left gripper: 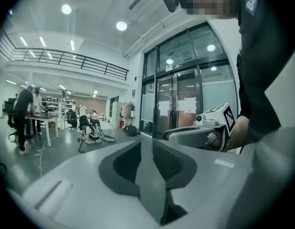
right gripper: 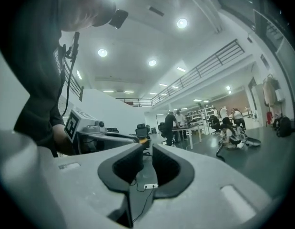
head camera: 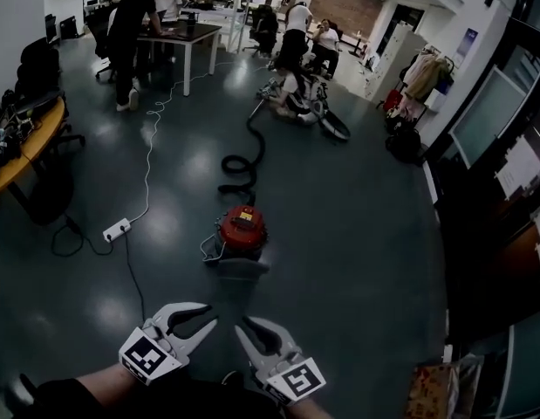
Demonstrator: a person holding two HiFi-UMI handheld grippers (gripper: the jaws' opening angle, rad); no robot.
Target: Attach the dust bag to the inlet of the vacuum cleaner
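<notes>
A red vacuum cleaner (head camera: 242, 230) stands on the dark floor in the middle of the head view, with its black hose (head camera: 244, 159) snaking away behind it. A grey shape (head camera: 242, 268) lies against its near side; I cannot tell what it is. I can pick out no dust bag for certain. Both grippers are held near the bottom edge, well short of the vacuum, tips close together. My left gripper (head camera: 208, 315) (left gripper: 146, 151) has a narrow gap between its pads and nothing in it. My right gripper (head camera: 242, 326) (right gripper: 147, 161) stands the same, narrowly open and empty.
A white power strip (head camera: 117, 230) with a cable lies on the floor left of the vacuum. People stand at a table (head camera: 189, 33) at the back; one person (head camera: 296, 94) sits on the floor by the hose's far end. A desk (head camera: 25, 142) is at left, a cardboard box (head camera: 435, 391) at bottom right.
</notes>
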